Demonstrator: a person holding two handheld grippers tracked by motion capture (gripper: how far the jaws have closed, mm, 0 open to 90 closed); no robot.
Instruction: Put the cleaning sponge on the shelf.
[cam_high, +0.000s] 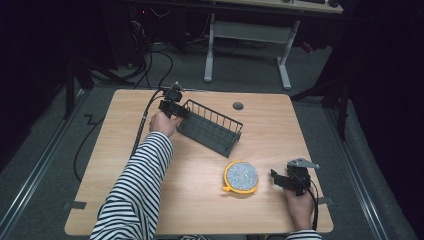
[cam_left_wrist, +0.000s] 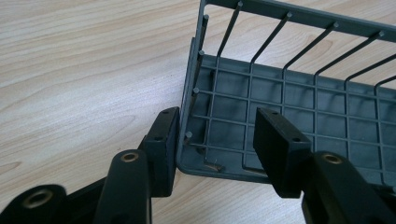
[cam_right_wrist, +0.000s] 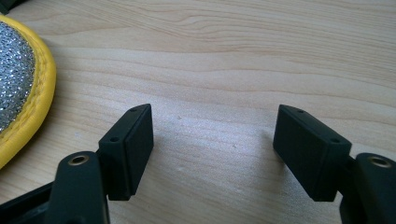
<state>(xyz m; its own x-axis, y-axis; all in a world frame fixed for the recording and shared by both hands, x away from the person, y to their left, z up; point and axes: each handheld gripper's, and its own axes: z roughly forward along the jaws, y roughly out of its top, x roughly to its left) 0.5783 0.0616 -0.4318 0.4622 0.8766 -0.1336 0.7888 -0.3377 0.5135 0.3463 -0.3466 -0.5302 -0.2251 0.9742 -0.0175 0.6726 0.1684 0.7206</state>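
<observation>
A dark grey wire rack (cam_high: 210, 131) lies on the wooden table (cam_high: 280, 125), behind its middle. My left gripper (cam_high: 176, 112) is at the rack's left end. In the left gripper view its jaws straddle the rack's (cam_left_wrist: 289, 88) end wall at a corner: one pad (cam_left_wrist: 163, 140) sits outside against the rim, the other (cam_left_wrist: 280, 144) stands inside over the grid floor with a gap to the wall, so the left gripper (cam_left_wrist: 217, 128) is open. A round yellow-rimmed pad with a silver glittery face (cam_high: 241, 176) lies front right. My right gripper (cam_high: 278, 179) rests open just right of it, nothing between its jaws (cam_right_wrist: 212, 126); the pad's edge (cam_right_wrist: 18, 79) shows at left.
A grey cable hole (cam_high: 238, 106) sits in the table behind the rack. A black cable (cam_high: 142, 127) trails off the table's left side from the left gripper. White desk legs (cam_high: 284, 65) stand on the floor beyond the far edge.
</observation>
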